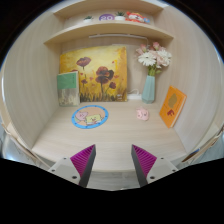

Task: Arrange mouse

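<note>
A small pink mouse (142, 114) lies on the pale wooden desk (115, 135), at the back right, beside the vase. A round blue mouse mat (90, 117) lies at the back left of the desk, with nothing on it. My gripper (112, 160) is well short of both, near the desk's front edge. Its two fingers with magenta pads (84, 157) stand wide apart and hold nothing. The mouse is beyond the fingers, to the right; the mat is beyond them, to the left.
A flower painting (95, 72) leans on the back wall. A small green picture (67, 88) stands at the left. A blue vase with flowers (150, 84) and an orange card (172, 105) stand at the right. Shelves (110, 28) above hold small items.
</note>
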`<act>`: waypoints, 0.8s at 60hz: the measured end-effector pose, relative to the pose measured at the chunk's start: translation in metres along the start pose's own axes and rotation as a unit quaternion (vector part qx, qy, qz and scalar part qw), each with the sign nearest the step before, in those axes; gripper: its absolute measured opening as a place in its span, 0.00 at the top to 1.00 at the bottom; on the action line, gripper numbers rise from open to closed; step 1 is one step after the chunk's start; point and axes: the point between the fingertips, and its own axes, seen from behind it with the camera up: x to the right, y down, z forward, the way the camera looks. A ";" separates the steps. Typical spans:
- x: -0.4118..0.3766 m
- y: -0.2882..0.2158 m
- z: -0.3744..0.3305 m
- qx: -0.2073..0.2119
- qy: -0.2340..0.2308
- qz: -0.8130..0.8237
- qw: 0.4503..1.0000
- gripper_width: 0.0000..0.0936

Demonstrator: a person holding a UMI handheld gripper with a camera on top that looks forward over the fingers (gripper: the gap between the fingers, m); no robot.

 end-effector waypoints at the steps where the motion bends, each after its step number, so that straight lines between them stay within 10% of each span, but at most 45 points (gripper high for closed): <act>1: 0.008 0.004 0.006 -0.005 0.004 0.002 1.000 0.25; 48: 0.163 -0.070 0.291 -0.069 0.046 -0.005 0.997 0.25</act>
